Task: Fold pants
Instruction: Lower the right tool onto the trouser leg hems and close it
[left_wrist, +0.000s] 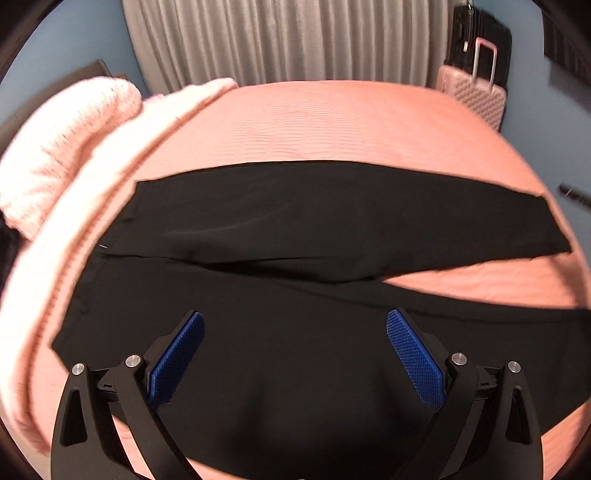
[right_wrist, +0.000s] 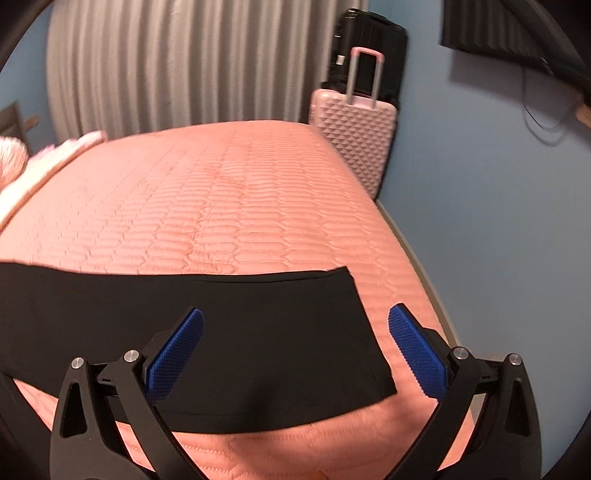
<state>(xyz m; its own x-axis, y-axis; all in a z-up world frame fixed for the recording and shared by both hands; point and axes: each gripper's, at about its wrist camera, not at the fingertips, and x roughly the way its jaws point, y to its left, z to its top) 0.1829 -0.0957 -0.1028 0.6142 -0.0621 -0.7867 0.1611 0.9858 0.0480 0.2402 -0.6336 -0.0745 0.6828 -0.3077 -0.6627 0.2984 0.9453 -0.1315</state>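
Both grippers hang over the bed with jaws spread wide and nothing between them. Left gripper hovers above the upper part of the black pants, which lie flat on the salmon quilted bedspread; its blue pads frame dark fabric near the waist end. The two legs run toward the right side of the bed and part into a narrow V, with bedspread showing in the gap. Right gripper sits over the hem end of a pants leg, close to the bed's right edge; the cut hem lies just inside its right pad. A fluffy pink blanket is heaped at the left side of the bed. Beyond the far right corner a pink hard-shell suitcase stands against a black suitcase, beside grey curtains and a blue wall.
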